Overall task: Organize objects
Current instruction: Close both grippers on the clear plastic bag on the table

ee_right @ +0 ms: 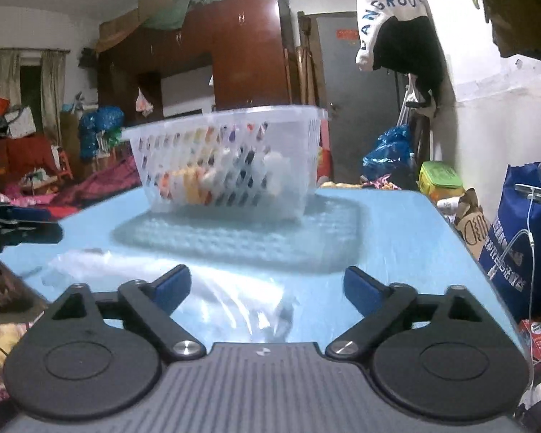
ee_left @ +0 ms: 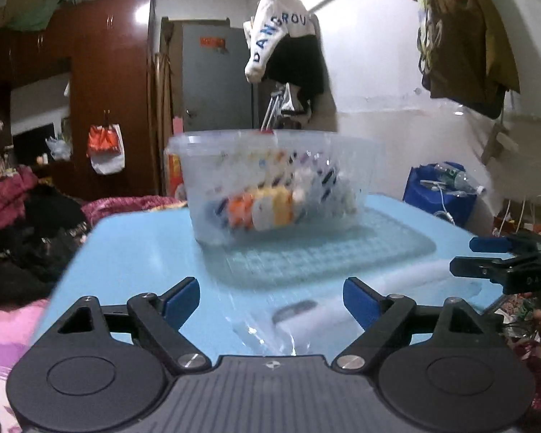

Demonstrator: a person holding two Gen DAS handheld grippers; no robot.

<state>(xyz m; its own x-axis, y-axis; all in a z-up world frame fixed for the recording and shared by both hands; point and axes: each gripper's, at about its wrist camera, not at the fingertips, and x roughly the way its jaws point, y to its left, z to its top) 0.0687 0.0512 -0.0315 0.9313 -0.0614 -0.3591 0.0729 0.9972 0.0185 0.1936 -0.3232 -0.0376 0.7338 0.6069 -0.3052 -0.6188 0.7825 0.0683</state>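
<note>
A translucent perforated basket (ee_left: 270, 166) (ee_right: 234, 155) stands at the back of the light blue table (ee_left: 133, 252) (ee_right: 396, 238), on a textured clear mat (ee_left: 324, 256) (ee_right: 241, 241). Blurred orange, yellow and white items (ee_left: 267, 209) (ee_right: 191, 184) lie inside it. A crumpled clear plastic bag (ee_left: 299, 317) (ee_right: 231, 296) rests on the table's near part. My left gripper (ee_left: 270, 299) is open just above the bag, its fingers on either side. My right gripper (ee_right: 267, 287) (ee_left: 487, 256) is open too, over the same bag from the right. The left gripper's fingers (ee_right: 21, 229) show at the left edge of the right wrist view.
Piles of clothes and bedding (ee_left: 25, 238) lie left of the table. A blue bag with bottles (ee_left: 440, 191) (ee_right: 523, 238) and other bags (ee_right: 389, 151) stand to its right by the white wall. A wardrobe (ee_left: 101, 90), a grey door (ee_left: 216, 79) and hanging clothes (ee_left: 285, 43) are behind.
</note>
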